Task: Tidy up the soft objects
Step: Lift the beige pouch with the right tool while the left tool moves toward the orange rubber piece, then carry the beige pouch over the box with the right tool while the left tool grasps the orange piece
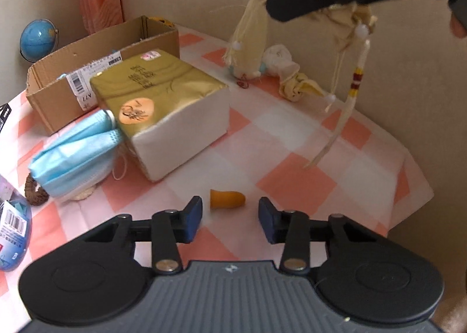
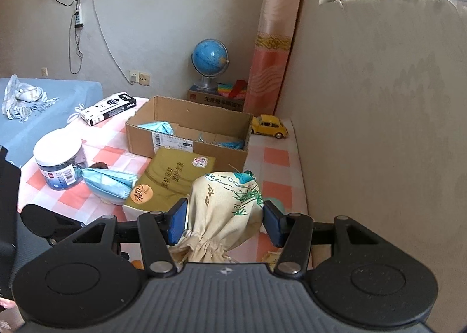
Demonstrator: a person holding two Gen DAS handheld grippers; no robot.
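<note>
Two grippers up, and your right gripper [image 2: 224,223] has the cream drawstring pouch [image 2: 226,210] pinched between its blue pads, lifted clear of the checked tablecloth [image 2: 274,158].

Nearest you, your left gripper [image 1: 230,217] hangs low with its fingers spread and nothing between them, an orange finger cot [image 1: 227,199] lying on the cloth just beyond the tips. From the left view the pouch dangles in the air, its beaded tassel cord [image 1: 357,79] trailing down, so watch it doesn't snag. Next out sits the gold tissue pack [image 2: 172,180] with blue face masks [image 2: 109,184] against its side. Beyond that, the open cardboard box [image 2: 189,129] already holds masks, which looks like your target. Carry the pouch high over the tissue pack, centre it above the opening, then release low.
</note>
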